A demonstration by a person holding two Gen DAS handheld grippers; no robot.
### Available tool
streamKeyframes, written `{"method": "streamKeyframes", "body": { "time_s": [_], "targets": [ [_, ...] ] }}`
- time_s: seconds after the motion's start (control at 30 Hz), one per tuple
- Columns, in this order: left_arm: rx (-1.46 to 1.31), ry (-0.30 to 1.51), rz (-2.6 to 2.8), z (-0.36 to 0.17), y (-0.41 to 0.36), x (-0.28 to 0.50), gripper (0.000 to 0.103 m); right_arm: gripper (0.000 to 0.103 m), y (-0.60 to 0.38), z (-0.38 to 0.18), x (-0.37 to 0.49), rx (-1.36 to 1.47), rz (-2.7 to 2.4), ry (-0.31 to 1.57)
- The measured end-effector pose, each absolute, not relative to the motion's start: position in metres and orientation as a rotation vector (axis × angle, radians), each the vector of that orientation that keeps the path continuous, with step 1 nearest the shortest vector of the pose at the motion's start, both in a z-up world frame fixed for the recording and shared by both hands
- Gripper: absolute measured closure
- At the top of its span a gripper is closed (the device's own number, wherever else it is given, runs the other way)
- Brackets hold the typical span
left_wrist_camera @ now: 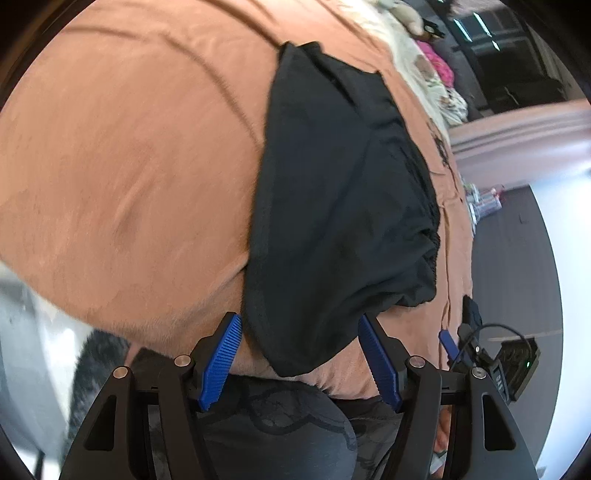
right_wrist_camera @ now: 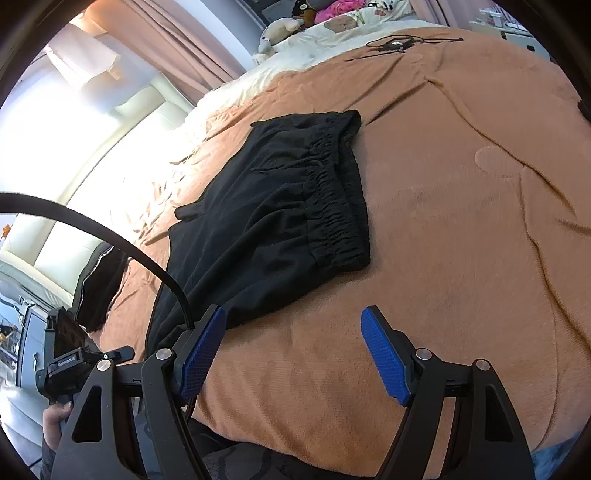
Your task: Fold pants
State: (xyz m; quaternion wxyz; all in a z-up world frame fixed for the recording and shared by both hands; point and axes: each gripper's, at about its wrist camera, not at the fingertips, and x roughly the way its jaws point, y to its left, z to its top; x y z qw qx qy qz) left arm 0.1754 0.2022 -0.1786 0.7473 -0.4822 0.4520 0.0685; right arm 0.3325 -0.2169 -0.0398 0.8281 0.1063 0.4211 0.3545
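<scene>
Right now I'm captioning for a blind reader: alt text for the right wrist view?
Black pants lie on an orange blanket covering a bed, elastic waistband facing right. The open right hand-held gripper hovers near their lower edge, holding nothing.

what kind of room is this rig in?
Most likely a bedroom: the black pants lie on a bed's orange blanket, stuffed toys sit at its far end, and pink curtains hang beside it.
</scene>
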Motion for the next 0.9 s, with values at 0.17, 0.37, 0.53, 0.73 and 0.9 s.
{"method": "streamKeyframes", "body": {
  "time_s": [0.17, 0.37, 0.53, 0.73, 0.9],
  "targets": [
    [-1.132, 0.973, 0.163, -0.185, 0.204, 0.173, 0.035, 0.028, -0.213, -0.045, 0.333, 0.229, 0.749, 0.909],
    [-1.279, 0.907, 0.154, -0.195, 0.204, 0.18, 0.048, 0.028, -0.206, -0.052, 0.342, 0.255, 0.747, 0.937],
    [-1.31, 0.867, 0.226, -0.196, 0.201, 0.171, 0.068, 0.03, -0.2, -0.061, 0.356, 0.292, 0.732, 0.96],
    [-1.248, 0.875, 0.272, -0.19, 0.197, 0.168, 0.098, 0.03, -0.196, -0.071, 0.375, 0.332, 0.707, 0.98],
    [-1.153, 0.836, 0.278, -0.167, 0.193, 0.175, 0.098, 0.031, -0.193, -0.072, 0.388, 0.345, 0.685, 0.983]
  ]
}}
